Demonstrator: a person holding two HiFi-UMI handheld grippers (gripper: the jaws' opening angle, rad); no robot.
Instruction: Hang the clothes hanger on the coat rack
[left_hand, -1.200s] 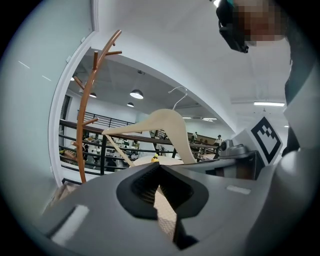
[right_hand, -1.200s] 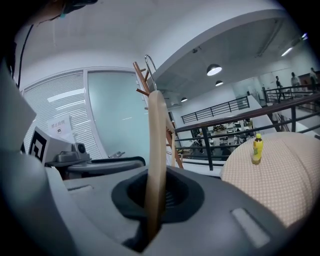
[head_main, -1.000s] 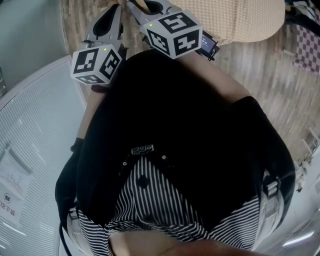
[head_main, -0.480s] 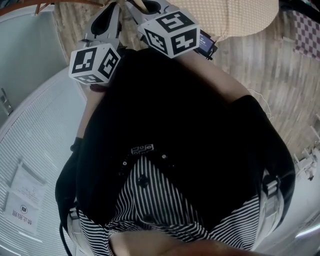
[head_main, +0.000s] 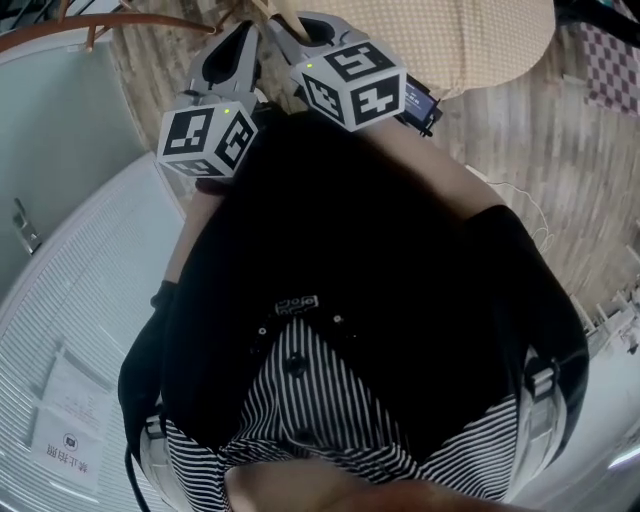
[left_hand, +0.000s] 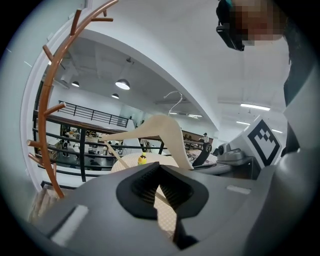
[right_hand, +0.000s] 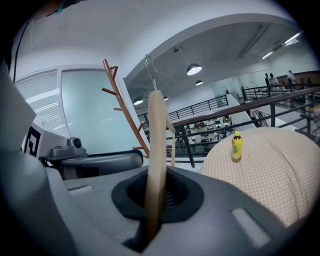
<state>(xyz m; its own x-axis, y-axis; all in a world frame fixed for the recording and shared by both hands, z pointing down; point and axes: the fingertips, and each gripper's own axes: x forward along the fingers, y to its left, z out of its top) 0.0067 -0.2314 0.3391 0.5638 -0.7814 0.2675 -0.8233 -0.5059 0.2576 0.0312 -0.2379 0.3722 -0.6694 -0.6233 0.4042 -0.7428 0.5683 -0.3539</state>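
Note:
A pale wooden clothes hanger (left_hand: 161, 129) with a metal hook (left_hand: 175, 99) is held up between both grippers. My left gripper (left_hand: 159, 189) is shut on its thin lower bar. The right gripper (right_hand: 152, 202) is shut on one shoulder arm of the hanger (right_hand: 156, 145), seen edge-on, with the hook (right_hand: 149, 67) above. A brown curved coat rack (left_hand: 51, 95) with short pegs stands to the left, apart from the hanger, and its upper part (right_hand: 125, 102) shows behind the hanger. In the head view both grippers (head_main: 232, 62) (head_main: 292, 22) sit at the top, near the rack (head_main: 100, 24).
A round table with a beige checked cloth (right_hand: 272, 162) carries a yellow bottle (right_hand: 236, 145). A black railing (left_hand: 82, 146) runs behind it. A white ribbed curved wall (head_main: 80, 320) is at the left. The person's black and striped clothing (head_main: 380, 300) fills the lower head view.
Both grippers have shifted with the hanger, and the brown coat rack has come into the head view's top left corner. Both grips are unchanged.

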